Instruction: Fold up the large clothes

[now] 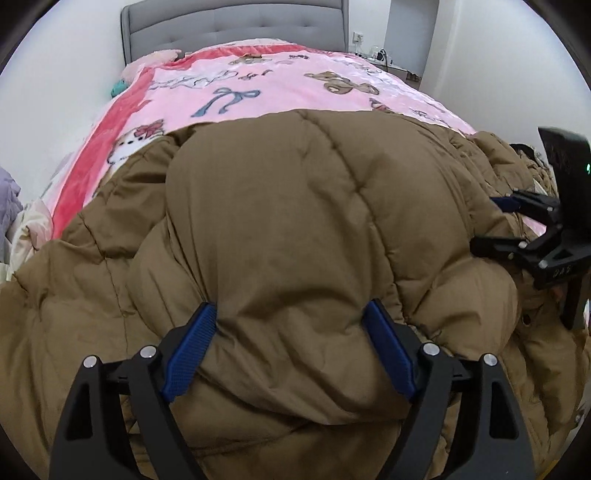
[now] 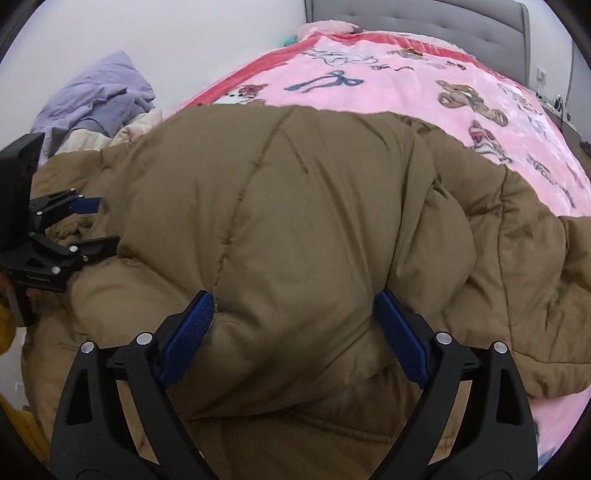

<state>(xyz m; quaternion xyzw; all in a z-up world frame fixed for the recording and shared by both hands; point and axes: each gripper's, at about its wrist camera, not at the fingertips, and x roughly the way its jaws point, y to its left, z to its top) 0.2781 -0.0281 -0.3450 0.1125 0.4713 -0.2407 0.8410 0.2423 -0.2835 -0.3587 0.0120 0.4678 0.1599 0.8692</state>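
1. coat (image 1: 295,229): brown quilted puffer, thick and puffy, stitched into wide panels, lying on the bed (image 1: 258,85) across its near end.
2. its cloth is matte, with soft creases and a rounded bulge in the middle where the padding is heaped up; one panel lies folded over the rest.
3. in the right wrist view the coat (image 2: 295,206) spreads to the right in a flatter flap that reaches toward the bed's edge.
4. left gripper (image 1: 291,314): jaws spread wide, blue pads (image 1: 192,350) on either side of a fat fold of the coat; the cloth swells between them and touches both pads, but whether they squeeze it or only stand against it cannot be told.
5. right gripper (image 2: 295,302): jaws likewise wide apart, a bulge of coat filling the gap between its pads (image 2: 188,336); a firm clamp cannot be confirmed.
6. each gripper shows at the edge of the other's view, low over the coat, the two well apart along it.
7. blanket (image 1: 280,77): pink with a red border, bears and bows printed on it, under the coat.
8. headboard (image 1: 236,29): grey, tufted, at the far end.
9. pile (image 2: 99,85): lilac and cream cloth beside the bed.
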